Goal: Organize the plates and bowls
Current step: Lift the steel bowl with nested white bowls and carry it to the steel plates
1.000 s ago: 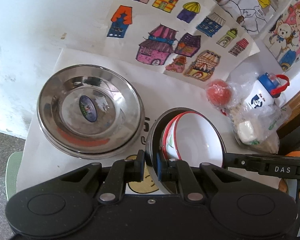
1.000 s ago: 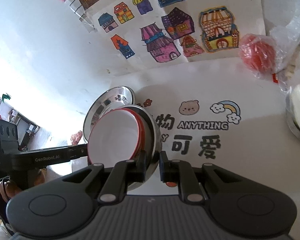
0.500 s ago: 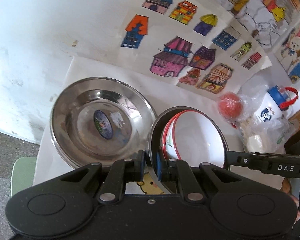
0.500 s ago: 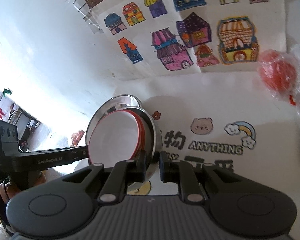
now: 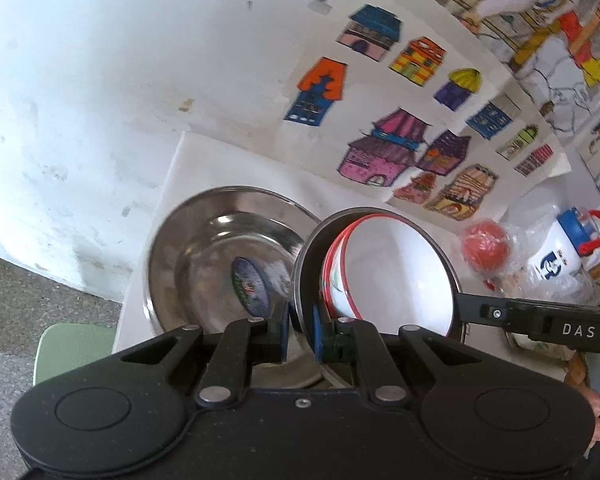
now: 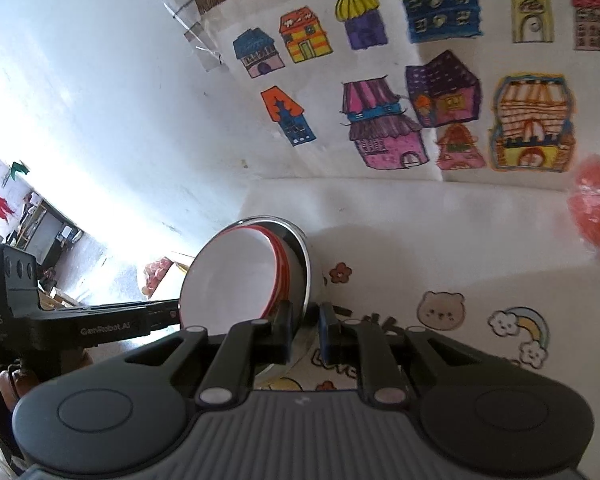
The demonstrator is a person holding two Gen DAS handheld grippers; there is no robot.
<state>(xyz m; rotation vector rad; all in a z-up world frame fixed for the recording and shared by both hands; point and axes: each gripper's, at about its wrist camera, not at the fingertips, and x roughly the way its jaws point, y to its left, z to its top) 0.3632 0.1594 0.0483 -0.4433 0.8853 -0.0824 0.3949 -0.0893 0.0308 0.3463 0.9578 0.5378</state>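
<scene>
A steel bowl [image 5: 306, 264] holds stacked white bowls with red rims [image 5: 396, 268]. My left gripper [image 5: 300, 330] is shut on the steel bowl's rim at one side. My right gripper [image 6: 305, 330] is shut on the rim at the opposite side [image 6: 305, 264]. The stack [image 6: 236, 280] hangs between them above the table, over the edge of a pile of wide steel plates [image 5: 220, 264] with a blue sticker. The plates are hidden in the right wrist view.
A white table mat [image 6: 440, 248] with cartoon prints lies under everything. A red ball in plastic [image 5: 485, 249] and a white bottle with a blue lid [image 5: 572, 248] stand at the right. The wall with house drawings [image 5: 384, 148] is close behind. A green chair seat [image 5: 72, 348] is below left.
Both grippers have carried the bowl stack to the left, so it now overlaps the steel plates. The plates and the wall drawings have drifted right in the left view.
</scene>
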